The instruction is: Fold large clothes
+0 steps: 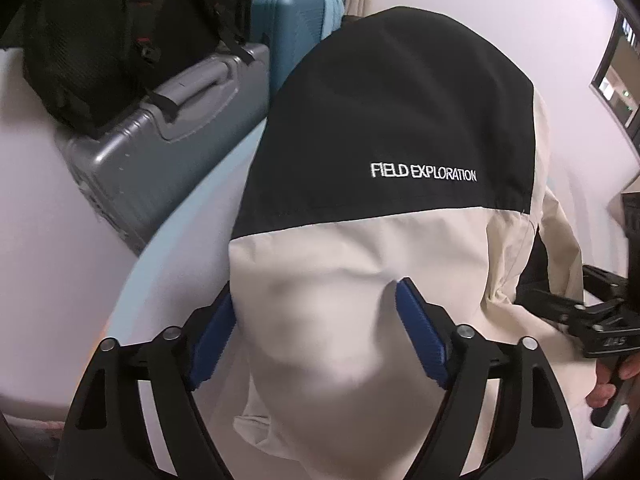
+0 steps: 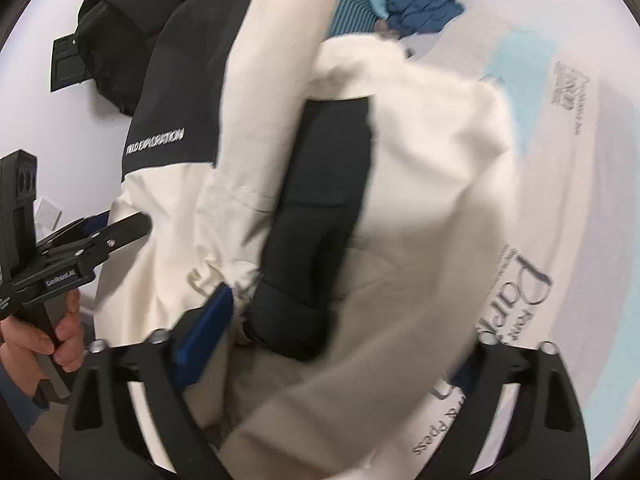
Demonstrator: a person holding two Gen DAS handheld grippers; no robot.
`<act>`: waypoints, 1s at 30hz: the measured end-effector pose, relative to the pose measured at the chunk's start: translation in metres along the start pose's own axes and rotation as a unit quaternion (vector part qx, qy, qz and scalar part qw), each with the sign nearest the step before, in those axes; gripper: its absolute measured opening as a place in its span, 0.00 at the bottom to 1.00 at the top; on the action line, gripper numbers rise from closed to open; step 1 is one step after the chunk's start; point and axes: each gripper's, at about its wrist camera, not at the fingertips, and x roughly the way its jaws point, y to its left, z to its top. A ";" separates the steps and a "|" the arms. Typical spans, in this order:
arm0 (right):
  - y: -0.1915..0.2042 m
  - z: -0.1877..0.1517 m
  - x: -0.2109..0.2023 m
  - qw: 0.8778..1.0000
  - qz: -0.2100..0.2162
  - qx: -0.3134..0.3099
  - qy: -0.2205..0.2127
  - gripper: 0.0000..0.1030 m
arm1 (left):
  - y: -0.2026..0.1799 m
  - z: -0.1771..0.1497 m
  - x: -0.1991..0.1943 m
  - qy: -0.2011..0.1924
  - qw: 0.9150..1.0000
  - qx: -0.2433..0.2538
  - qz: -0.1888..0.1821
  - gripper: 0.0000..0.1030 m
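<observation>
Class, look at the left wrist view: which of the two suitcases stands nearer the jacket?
The teal suitcase: it stands right behind the jacket, whereas the grey suitcase lies further left.

Cream and black jacket (image 1: pixel 360 264) lay on a pale printed sheet, back panel up. Black yoke across the top, white embroidered "FIELD EXPLORATION" lettering (image 1: pixel 423 173) on it, cream body below. In the right wrist view the jacket (image 2: pixel 420 152) was partly folded, one cream side flap thrown over, and a black-panelled sleeve (image 2: pixel 320 216) ran down the middle. Fabric rumpled, gathered hem near the bottom, right-hand part blurred.
</observation>
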 end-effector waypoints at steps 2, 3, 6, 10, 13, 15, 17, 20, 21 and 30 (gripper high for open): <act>-0.005 -0.004 -0.006 1.000 -0.008 0.008 -0.007 0.93 | 0.001 -0.002 -0.007 -0.010 1.000 -0.009 0.004 0.91; -0.006 -0.007 -0.011 1.000 -0.017 0.013 -0.008 0.93 | 0.002 -0.003 -0.009 -0.011 1.000 -0.016 -0.002 0.92; -0.019 -0.019 -0.012 0.999 -0.036 0.019 -0.010 0.93 | 0.002 -0.006 -0.011 -0.002 1.000 -0.027 0.004 0.93; -0.017 -0.039 -0.022 0.997 -0.071 0.013 -0.032 0.93 | 0.000 -0.013 -0.019 -0.005 0.999 -0.031 0.026 0.93; -0.015 -0.047 -0.041 0.993 -0.106 0.008 -0.046 0.93 | 0.002 -0.023 -0.027 -0.005 0.998 -0.047 0.047 0.93; -0.020 -0.059 -0.052 0.991 -0.123 0.007 -0.060 0.93 | 0.001 -0.031 -0.041 -0.014 0.996 -0.062 0.060 0.93; -0.021 -0.068 -0.068 0.988 -0.134 0.003 -0.072 0.93 | -0.009 -0.043 -0.068 -0.035 0.994 -0.063 0.088 0.93; -0.018 -0.088 -0.106 0.983 -0.154 -0.011 -0.103 0.93 | -0.035 -0.068 -0.116 -0.063 0.988 -0.048 0.129 0.94; -0.017 -0.097 -0.122 0.981 -0.156 -0.014 -0.115 0.93 | -0.045 -0.079 -0.135 -0.071 0.986 -0.047 0.141 0.94; -0.003 -0.197 -0.235 0.975 -0.146 -0.063 -0.157 0.93 | -0.138 -0.179 -0.269 -0.087 0.985 -0.072 0.132 0.94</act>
